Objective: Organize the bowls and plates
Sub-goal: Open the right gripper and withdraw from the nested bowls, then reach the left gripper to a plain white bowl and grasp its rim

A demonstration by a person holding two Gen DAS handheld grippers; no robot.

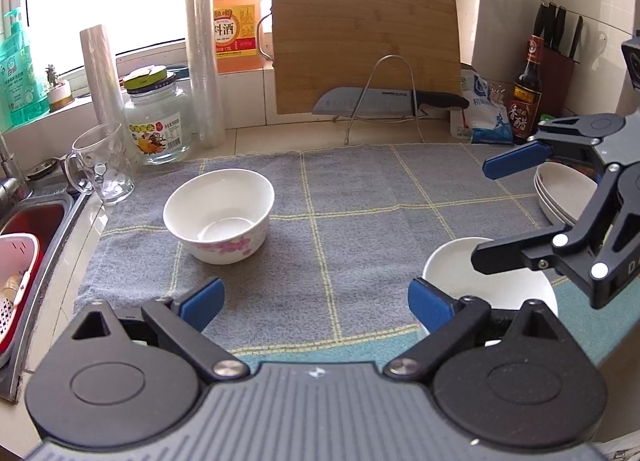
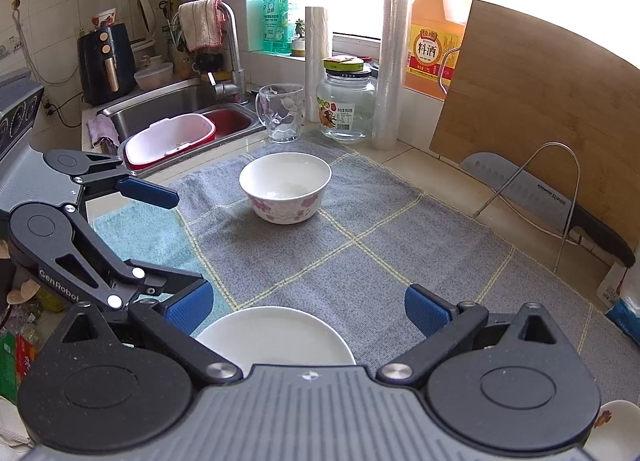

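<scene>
Where the worktop (image 1: 256, 137) meets the sink (image 2: 168, 105) at far left, non-task items stand out of the working area: pink basin (image 2: 170, 139) in the sink; glass mug (image 1: 102, 165), labelled jar (image 1: 158, 121) and two film rolls (image 1: 204, 57) along the far edge, probably parked there to leave the cloth free; grey checked cloth (image 1: 360, 197) spread over the worktop, seemingly as a soft landing for crockery.

Item 1, floral bowl (image 1: 220, 215): upright, empty, alone on the left-centre of the cloth, well apart from the other crockery; judged the piece awaiting collection.

Item 2, left tongs (image 1: 314, 303): near edge, blue pads spread wide, holding nothing; aimed across the cloth with the floral bowl ahead and to the left, a stance that suits an approach to it.

Item 3, white plate (image 2: 276, 337): near right, flat on the cloth, directly beneath the right tongs (image 2: 308, 311); these also stand wide and grip nothing; whether they touch the plate cannot be told; the position suggests a plate either just to be taken or just set down.

Item 4, stacked plates (image 1: 560, 193): far right of the cloth, nested together, partly hidden behind the right tongs; presumably the gathering place for like pieces.

Item 5, background: chopping board (image 1: 368, 41) leaning against the far wall, knife (image 1: 384, 99) on its wire stand (image 1: 384, 93), vinegar bottle (image 1: 526, 93) at right; all clear of the task.
</scene>
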